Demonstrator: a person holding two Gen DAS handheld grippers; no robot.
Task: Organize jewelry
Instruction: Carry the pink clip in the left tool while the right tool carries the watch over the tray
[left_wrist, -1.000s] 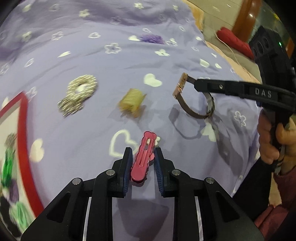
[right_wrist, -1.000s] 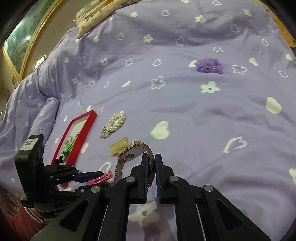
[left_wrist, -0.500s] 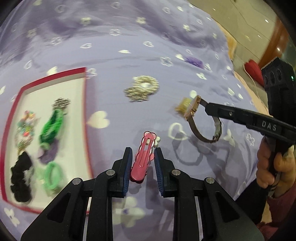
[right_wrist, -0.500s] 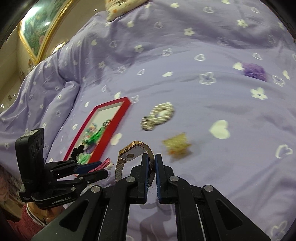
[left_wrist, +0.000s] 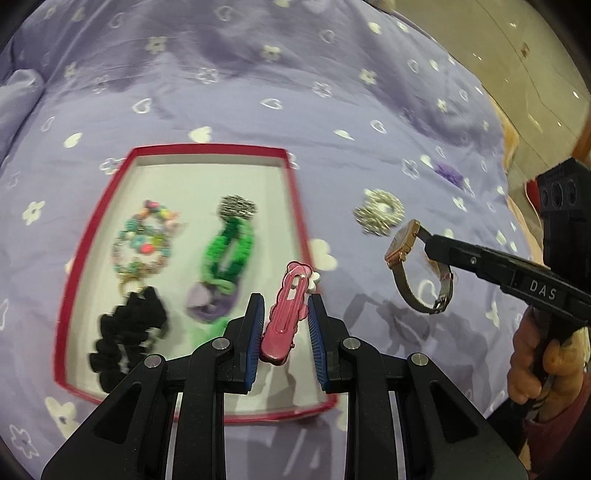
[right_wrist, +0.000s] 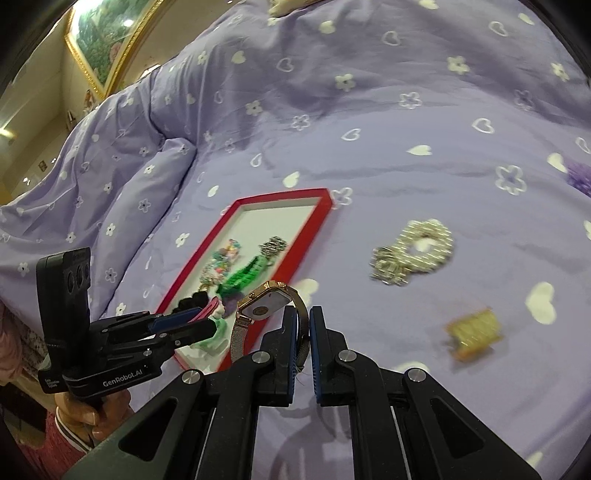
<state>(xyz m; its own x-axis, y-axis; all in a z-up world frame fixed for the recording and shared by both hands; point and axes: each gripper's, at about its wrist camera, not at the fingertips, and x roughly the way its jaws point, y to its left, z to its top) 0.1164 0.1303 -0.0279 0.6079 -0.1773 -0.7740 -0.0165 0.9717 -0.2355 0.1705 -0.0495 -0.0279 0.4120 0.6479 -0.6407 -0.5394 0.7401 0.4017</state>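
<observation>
My left gripper (left_wrist: 286, 314) is shut on a pink hair clip (left_wrist: 286, 314) and holds it above the right rim of the red tray (left_wrist: 295, 206). The tray holds a beaded bracelet (left_wrist: 144, 240), a green hair clip (left_wrist: 229, 251), a purple piece (left_wrist: 210, 306) and a black scrunchie (left_wrist: 125, 339). My right gripper (right_wrist: 303, 325) is shut on the band of a gold-faced wristwatch (right_wrist: 264, 306), in the air right of the tray; the watch also shows in the left wrist view (left_wrist: 402, 247). The left gripper (right_wrist: 184, 325) shows over the tray's near end.
A silver beaded scrunchie (right_wrist: 417, 254) lies on the purple bedspread (right_wrist: 406, 166) right of the tray. A yellow-gold piece (right_wrist: 474, 332) lies nearer, further right. A purple pom (right_wrist: 580, 177) sits at the far right. A folded quilt edge (right_wrist: 122, 192) rises left of the tray.
Both grippers have swung left. The left gripper with the pink clip is now over the tray's right rim, and the right gripper with the watch has come close beside the tray.
</observation>
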